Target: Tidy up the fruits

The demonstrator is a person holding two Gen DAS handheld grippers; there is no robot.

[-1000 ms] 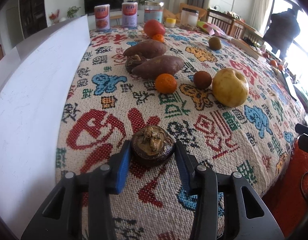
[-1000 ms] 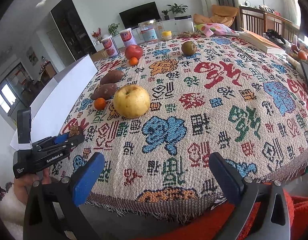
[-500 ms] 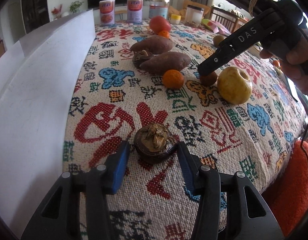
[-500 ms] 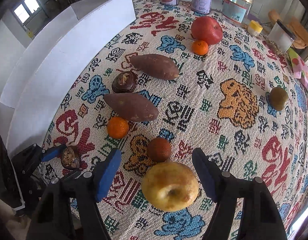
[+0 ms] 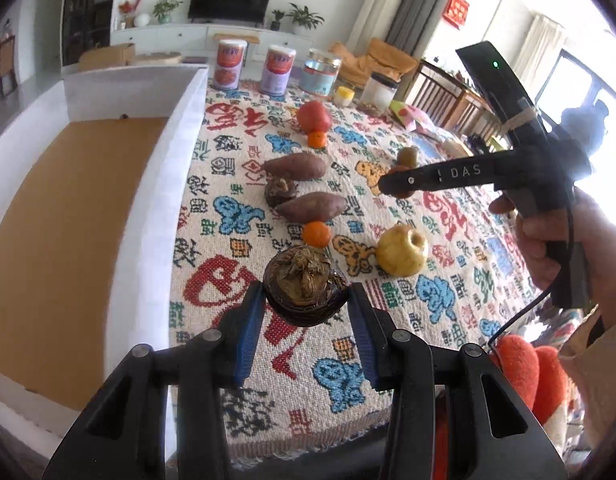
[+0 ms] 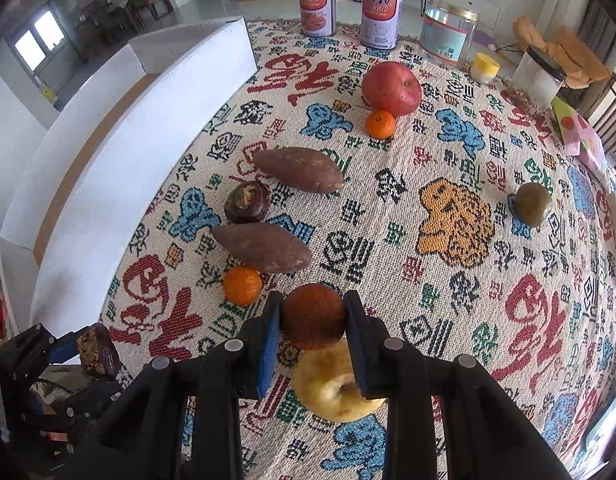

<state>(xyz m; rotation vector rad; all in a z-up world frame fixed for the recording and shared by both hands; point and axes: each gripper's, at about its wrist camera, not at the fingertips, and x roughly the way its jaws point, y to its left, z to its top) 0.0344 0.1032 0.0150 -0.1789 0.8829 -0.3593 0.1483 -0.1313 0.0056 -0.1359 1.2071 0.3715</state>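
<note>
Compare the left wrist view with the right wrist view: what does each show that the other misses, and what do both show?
Left only: the box's brown floor, a TV, a hand holding the right tool. Right only: the brown fruit clamped in the right tool, clear of the cloth. Both: left tool gripping a dark husked fruit, the pear, sweet potatoes, two cans.

Round yellow apple (image 6: 335, 390): upper part hidden behind the small brown rough-skinned fruit (image 6: 314, 316), right flank behind a gripper finger. White open cardboard box (image 5: 83, 216) with brown floor: near end cut off by the frame edge in the left wrist view. Labels on the two red-and-white cylindrical tins (image 6: 348, 8) too small to read.
</note>
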